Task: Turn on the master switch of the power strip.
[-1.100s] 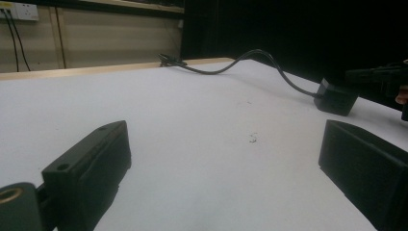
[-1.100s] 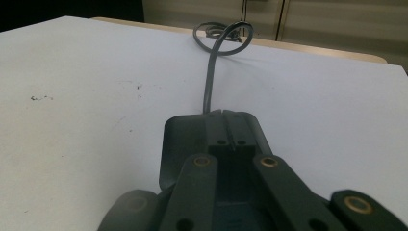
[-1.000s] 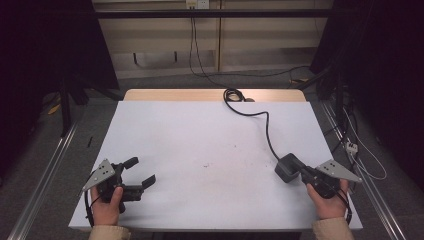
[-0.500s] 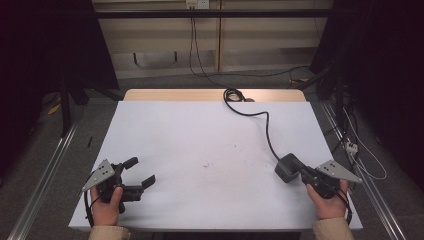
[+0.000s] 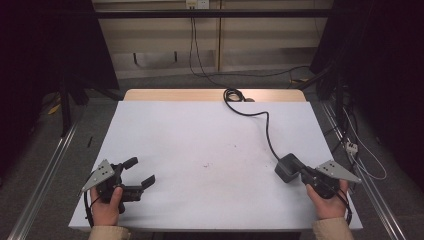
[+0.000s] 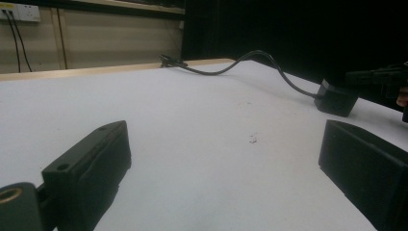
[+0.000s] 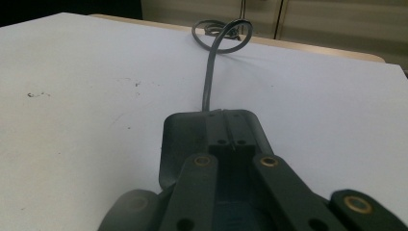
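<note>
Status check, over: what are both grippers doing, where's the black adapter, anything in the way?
Left gripper open, empty, near table corner. Right gripper shut, jaws closed together against the black adapter. Adapter's cable runs to far edge; nothing blocking.

A white surface fills the middle of the frame, with a wooden strip along its far edge. At lower left, a hand holds the left claw, its jaws spread apart above the bare surface. At lower right, another hand holds the right claw, its jaws together against a dark power adapter. The adapter's black cable runs toward the top centre and coils at the far edge. A few small dark marks dot the centre.
</note>
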Demonstrator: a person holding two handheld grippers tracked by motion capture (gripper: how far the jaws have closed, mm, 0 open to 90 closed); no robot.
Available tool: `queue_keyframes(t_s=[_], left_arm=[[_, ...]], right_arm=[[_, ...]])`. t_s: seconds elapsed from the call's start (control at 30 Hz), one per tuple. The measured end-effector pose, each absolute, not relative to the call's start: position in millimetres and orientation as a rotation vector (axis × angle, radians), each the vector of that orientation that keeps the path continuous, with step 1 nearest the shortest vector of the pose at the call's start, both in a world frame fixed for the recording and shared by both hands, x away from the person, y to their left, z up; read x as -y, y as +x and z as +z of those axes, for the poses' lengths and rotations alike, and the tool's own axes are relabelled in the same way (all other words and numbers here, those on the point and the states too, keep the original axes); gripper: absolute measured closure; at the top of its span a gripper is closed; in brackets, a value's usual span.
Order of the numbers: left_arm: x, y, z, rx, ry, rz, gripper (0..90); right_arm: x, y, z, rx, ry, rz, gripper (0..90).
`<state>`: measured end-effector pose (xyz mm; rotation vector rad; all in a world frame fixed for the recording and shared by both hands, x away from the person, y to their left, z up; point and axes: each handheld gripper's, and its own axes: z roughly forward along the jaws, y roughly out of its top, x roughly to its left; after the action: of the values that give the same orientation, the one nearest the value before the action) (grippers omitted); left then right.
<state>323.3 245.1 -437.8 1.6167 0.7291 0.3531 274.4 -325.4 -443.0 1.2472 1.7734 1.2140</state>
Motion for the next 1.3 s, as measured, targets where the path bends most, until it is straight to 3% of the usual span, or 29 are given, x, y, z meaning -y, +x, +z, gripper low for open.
queue_keyframes(t_s=[1.3], left_arm=[[-244.0,322.9,-438.1,-0.725,1.612,0.360,3.9]], right_arm=[[323.7,274.3,-442.2,-1.783,1.244,1.189,90.0]])
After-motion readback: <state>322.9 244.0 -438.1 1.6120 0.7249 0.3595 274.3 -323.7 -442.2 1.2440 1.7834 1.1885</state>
